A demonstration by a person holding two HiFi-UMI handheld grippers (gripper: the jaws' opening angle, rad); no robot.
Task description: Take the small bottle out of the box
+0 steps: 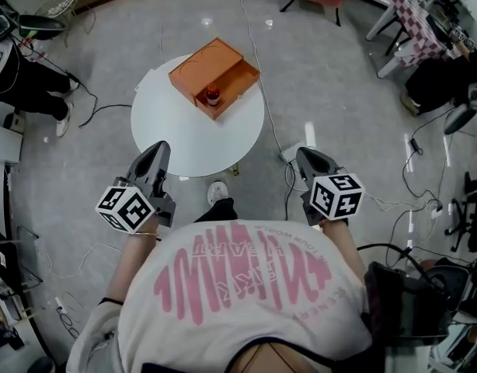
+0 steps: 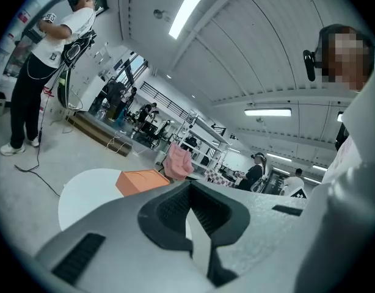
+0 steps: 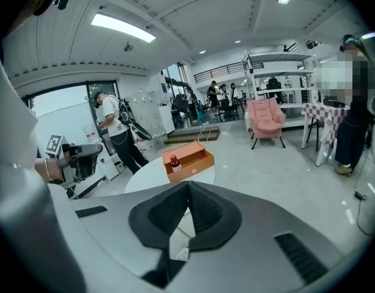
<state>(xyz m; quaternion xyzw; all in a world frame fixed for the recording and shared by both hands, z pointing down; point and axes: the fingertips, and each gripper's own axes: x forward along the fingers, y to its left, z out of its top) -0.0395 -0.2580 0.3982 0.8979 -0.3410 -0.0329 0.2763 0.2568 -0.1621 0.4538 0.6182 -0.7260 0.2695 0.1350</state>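
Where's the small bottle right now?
In the head view, the small bottle stands in the near corner of the open orange box, on the far side of the round white table.

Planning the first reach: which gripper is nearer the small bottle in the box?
Left, judging by the head view. The left gripper hangs by the near edge of the table, short and left of the small bottle; the right gripper is off the table, further right.

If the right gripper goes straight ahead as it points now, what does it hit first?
Open air first; the shut right gripper aims at the white table, whose orange box lies dead ahead. It may pass above: height unclear.
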